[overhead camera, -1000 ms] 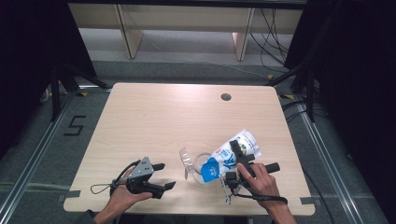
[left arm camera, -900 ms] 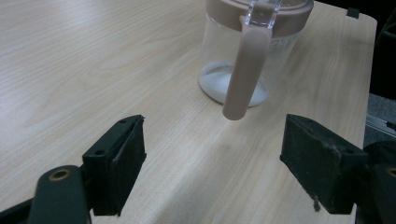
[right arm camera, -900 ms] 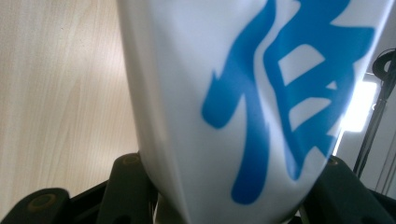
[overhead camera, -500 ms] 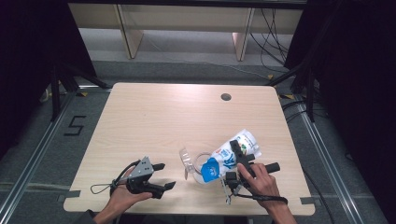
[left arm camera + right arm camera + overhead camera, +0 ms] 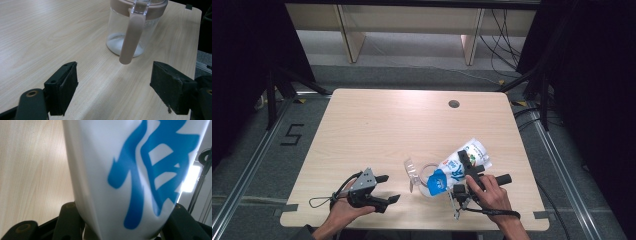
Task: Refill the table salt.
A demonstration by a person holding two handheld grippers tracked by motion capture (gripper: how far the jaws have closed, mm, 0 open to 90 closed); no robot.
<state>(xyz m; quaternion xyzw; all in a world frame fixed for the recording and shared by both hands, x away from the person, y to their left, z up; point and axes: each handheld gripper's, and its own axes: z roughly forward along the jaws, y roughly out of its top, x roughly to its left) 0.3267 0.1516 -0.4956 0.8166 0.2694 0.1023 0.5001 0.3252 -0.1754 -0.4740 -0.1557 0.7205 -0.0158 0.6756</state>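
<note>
Pouch: the white, blue-printed pouch [image 5: 460, 165] is tilting over the clear jug [image 5: 426, 179] at the table's [image 5: 387, 130] near edge — clamped in the right gripper [image 5: 467, 167].
Jug: it is standing upright, its pinkish handle [image 5: 130, 35] facing the left gripper [image 5: 387, 190].
Left gripper: it is resting just beside the jug — jaws spread, grasping nothing.

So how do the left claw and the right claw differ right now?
The left claw is open and holds nothing, its jaws wide apart and facing the glass jar; the right claw is shut on the white and blue bag. The left sits apart from the jar; the right holds its bag tilted over it. Both are hand-held above the table.
</note>
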